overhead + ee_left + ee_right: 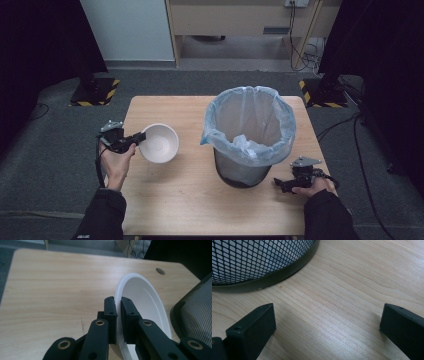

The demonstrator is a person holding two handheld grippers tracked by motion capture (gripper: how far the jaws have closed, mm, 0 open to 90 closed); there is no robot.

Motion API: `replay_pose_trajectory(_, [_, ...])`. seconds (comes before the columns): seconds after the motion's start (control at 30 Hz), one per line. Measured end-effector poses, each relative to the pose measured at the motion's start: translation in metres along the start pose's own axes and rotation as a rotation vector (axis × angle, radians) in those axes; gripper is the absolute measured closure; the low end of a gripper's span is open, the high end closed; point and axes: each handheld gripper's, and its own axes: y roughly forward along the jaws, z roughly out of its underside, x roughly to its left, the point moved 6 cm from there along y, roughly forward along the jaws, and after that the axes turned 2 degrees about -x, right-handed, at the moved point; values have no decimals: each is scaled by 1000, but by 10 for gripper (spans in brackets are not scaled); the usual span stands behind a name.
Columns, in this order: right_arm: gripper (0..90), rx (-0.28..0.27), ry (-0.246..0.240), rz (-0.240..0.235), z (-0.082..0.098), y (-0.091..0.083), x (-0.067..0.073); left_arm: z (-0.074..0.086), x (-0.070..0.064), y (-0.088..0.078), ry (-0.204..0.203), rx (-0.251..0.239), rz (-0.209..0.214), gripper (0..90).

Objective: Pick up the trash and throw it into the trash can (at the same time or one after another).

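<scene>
Pale wooden table (170, 200) on grey carpet, dark stands at both upper corners of the high view.

White bowl (159, 143) left of centre, tipped up on its side, rim pinched in the clamped left gripper (138, 137); jaws seen either side of the rim in the left gripper view (119, 315); mesh waste bin (250, 131) with blue liner right of centre; right gripper (278, 184) at lower right just beside the bin's base, jaws spread wide over bare wood, holding nothing.

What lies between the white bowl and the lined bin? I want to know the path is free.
Nothing: in the high view, only bare table separates the bowl, held by the left gripper, from the bin.
</scene>
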Motion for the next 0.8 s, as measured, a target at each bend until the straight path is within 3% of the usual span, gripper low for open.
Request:
replay_pose_trajectory(0.23, [4,1,-1,0,0,0,0,-33,-22,-26,26,-124,70,836])
replay_pose_trajectory(0.53, [5,1,-1,0,0,0,0,-54,-47,-46,69,-204,125,836])
replay_pose_trajectory(0.8, [5,1,-1,0,0,0,0,-71,-65,-67,99,-282,146,836])
